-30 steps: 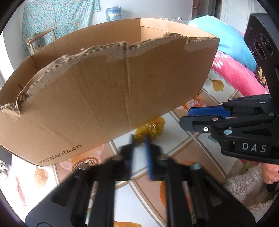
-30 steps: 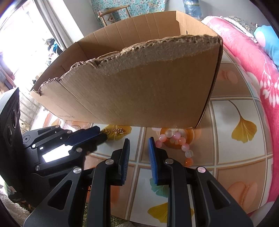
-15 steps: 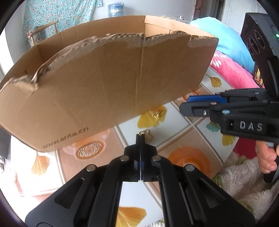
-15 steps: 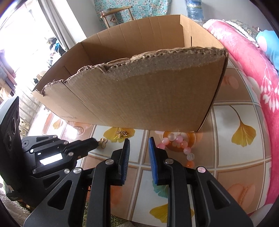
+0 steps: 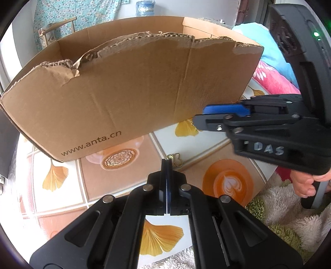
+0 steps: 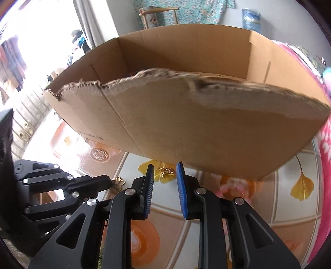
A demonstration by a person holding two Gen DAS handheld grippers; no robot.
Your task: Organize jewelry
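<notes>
Up top, a pale wall (image 5: 18,33) runs behind everything, with a teal floral cloth (image 5: 82,10) hanging over it. A wooden chair (image 6: 159,12) stands against that cloth at top centre of the right view. Bright daylight floods in at upper left there, beside a grey curtain (image 6: 86,24). Lower down lies a glossy table top (image 5: 62,194) printed with ginkgo leaves and coffee cups. On the right edge, pink floral bedding (image 5: 271,78); at lower right, a shaggy cream rug (image 5: 285,215).

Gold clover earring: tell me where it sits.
The gold clover earring is pinched at the left gripper fingertips, above the patterned tabletop, before the cardboard box.
</notes>
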